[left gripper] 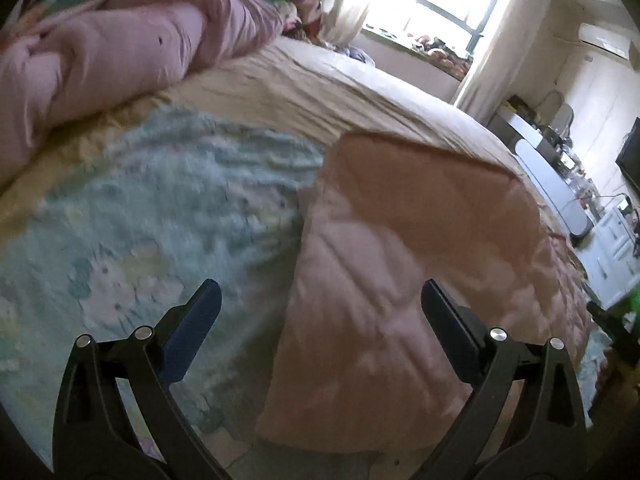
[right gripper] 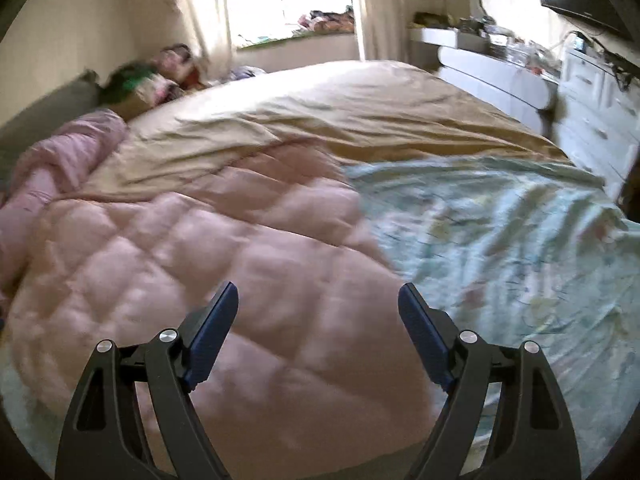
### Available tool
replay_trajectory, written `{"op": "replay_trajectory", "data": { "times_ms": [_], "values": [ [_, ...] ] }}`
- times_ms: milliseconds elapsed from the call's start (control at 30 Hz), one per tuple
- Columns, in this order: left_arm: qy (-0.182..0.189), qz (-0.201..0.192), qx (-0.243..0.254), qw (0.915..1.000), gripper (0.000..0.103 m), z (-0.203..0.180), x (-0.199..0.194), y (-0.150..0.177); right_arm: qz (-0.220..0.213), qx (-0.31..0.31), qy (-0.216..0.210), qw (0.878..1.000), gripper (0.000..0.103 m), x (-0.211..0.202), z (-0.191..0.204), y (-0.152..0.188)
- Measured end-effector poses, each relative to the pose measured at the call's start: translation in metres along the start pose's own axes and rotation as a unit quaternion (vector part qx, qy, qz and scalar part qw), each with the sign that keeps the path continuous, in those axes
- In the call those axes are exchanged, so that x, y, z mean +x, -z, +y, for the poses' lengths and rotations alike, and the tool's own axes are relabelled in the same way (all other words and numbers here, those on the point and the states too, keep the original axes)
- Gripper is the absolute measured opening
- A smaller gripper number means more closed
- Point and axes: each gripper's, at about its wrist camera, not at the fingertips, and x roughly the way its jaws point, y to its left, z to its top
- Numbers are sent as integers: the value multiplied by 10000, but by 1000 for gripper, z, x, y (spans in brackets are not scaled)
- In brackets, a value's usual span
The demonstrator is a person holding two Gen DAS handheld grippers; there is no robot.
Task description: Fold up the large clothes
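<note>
A pink quilted comforter (right gripper: 192,256) lies spread on the bed, its right edge over a pale blue floral sheet (right gripper: 500,232). In the left wrist view the same pink comforter (left gripper: 400,264) hangs over the bed's near edge, beside the floral sheet (left gripper: 152,216). My left gripper (left gripper: 320,292) is open and empty, above the comforter's left edge. My right gripper (right gripper: 318,294) is open and empty, above the comforter's near part. Both views are motion-blurred.
A tan sheet (right gripper: 340,108) covers the far half of the bed. A bunched lilac quilt (left gripper: 120,52) lies at the back left. Pillows and clothes (right gripper: 160,76) sit by the window. A white dresser (right gripper: 592,96) and desk stand on the right.
</note>
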Motion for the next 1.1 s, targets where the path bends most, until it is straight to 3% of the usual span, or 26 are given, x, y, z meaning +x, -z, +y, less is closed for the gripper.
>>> {"op": "replay_trajectory", "data": {
  "times_ms": [200, 300, 333, 367, 400, 467, 500, 567, 733, 867, 1100],
  "values": [
    [75, 315, 158, 9994, 93, 1, 20, 19, 170, 210, -202, 9994, 81, 14, -23, 15],
    [150, 393, 51, 9991, 91, 2, 27, 25, 140, 104, -207, 9996, 75, 14, -22, 19],
    [216, 363, 51, 9991, 85, 2, 28, 26, 124, 57, -189, 9997, 63, 14, -20, 20],
    [328, 335, 82, 9989, 62, 0, 28, 27, 123, -4, -180, 9998, 49, 13, -18, 21],
    [384, 335, 133, 9986, 44, -4, 27, 28, 140, -52, -227, 9996, 43, 13, -15, 22],
    [84, 291, 564, 9979, 32, -20, 24, 25, 72, -233, -190, 9995, 29, 11, -8, 25],
    [9, 256, 727, 9970, 23, -27, 22, 23, 49, -323, -150, 9994, 26, 9, -3, 25],
    [-171, 35, 1103, 9937, 18, -42, 14, 13, -20, -284, -112, 9995, 20, 4, 1, 18],
    [-95, -232, 949, 9952, 17, -41, 14, -23, -441, -163, -65, 9989, 20, -2, 8, -22],
    [-75, -206, 902, 9957, 17, -40, 30, -33, -221, -224, 247, 9992, 20, 30, 20, -43],
    [-200, 35, 746, 9970, 17, -34, 66, -32, 153, -142, 552, 9983, 21, 80, 21, -31]
  ]
}}
